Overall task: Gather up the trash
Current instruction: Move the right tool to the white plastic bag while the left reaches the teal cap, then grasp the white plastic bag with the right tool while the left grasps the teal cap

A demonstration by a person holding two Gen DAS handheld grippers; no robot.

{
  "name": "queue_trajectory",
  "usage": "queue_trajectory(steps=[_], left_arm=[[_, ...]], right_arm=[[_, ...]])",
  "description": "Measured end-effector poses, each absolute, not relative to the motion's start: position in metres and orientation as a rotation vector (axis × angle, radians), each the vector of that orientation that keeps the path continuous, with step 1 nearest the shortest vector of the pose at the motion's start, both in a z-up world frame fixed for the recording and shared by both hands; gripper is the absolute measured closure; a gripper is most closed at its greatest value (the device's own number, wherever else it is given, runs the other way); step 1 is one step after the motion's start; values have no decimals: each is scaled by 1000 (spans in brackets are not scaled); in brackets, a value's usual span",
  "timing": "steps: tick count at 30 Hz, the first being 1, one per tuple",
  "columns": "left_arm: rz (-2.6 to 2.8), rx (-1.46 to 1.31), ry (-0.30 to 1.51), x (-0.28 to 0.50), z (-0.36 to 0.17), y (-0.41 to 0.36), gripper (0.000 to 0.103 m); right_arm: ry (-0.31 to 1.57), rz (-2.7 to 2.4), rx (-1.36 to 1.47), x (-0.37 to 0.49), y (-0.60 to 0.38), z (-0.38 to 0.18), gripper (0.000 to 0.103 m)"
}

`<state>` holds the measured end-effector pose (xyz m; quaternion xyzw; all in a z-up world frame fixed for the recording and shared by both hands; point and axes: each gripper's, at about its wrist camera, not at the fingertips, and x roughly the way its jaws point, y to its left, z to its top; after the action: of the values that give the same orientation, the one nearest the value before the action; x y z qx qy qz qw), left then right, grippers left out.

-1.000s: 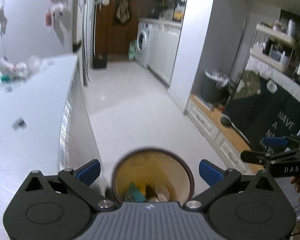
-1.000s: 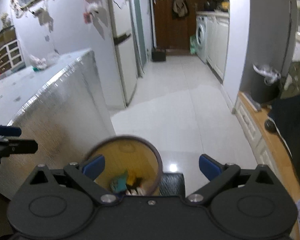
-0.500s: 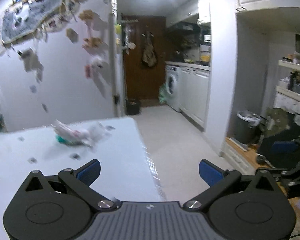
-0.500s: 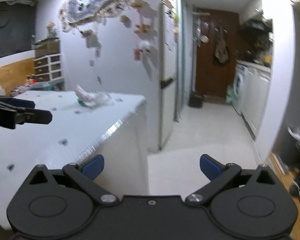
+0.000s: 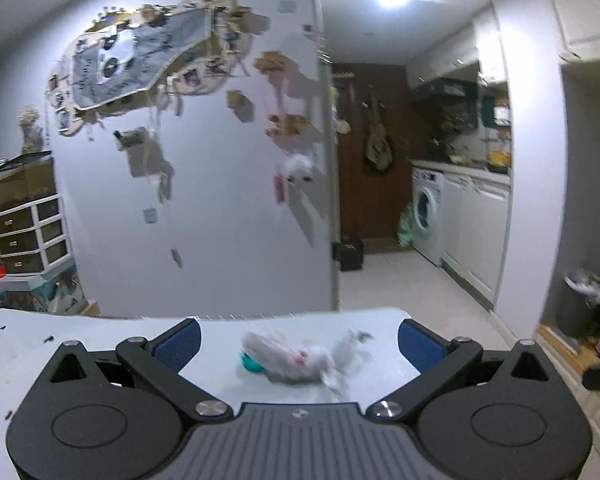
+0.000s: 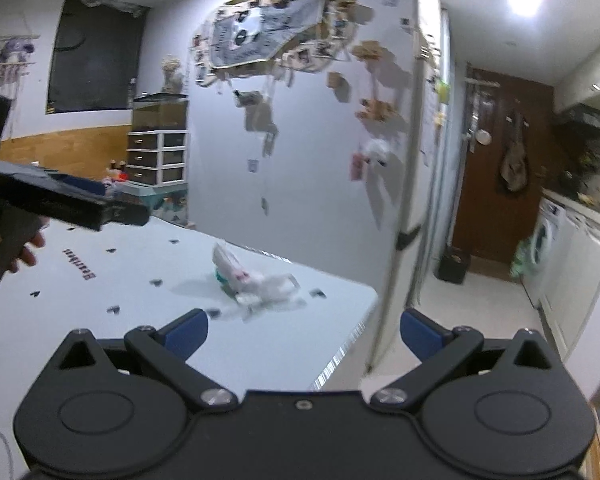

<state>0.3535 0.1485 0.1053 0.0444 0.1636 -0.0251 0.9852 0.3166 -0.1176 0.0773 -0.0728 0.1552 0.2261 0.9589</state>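
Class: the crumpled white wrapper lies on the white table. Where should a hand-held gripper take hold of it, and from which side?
Probably grip the bulky middle of the crumpled white wrapper, where it stands highest off the white table; its thin tail looks too flat to catch. Approach with the open left hand-held gripper, which already faces it, fingers straddling the bundle.

One line of dark lettering is printed on the white table [image 6: 148, 304] in the right wrist view. It runs sideways and is blurred; it may read "Bearnkut". No other text is legible.
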Motion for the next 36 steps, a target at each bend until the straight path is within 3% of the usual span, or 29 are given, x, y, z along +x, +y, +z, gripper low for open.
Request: queue_trajectory(steps=[7,12,14,16,27,36], left_arm=[[-24,-27,298,407,94,186,0],[-20,-86,311,439,70,206,0],[-30,-109,319,453,62,214,0],[-43,-111,347,468,58,220,0],[-104,-127,396,527,34,252,1],[-141,-132,501,571,1,255,12]], right_arm=[[281,505,-208,374,-61,108,0],[373,570,-226,423,-27,109,0],[402,603,-248,442,-13,104,7],[416,631,-299,459,3,93,13],[500,730,-537,542,85,12,20],[601,696,-642,594,118,-42,28]])
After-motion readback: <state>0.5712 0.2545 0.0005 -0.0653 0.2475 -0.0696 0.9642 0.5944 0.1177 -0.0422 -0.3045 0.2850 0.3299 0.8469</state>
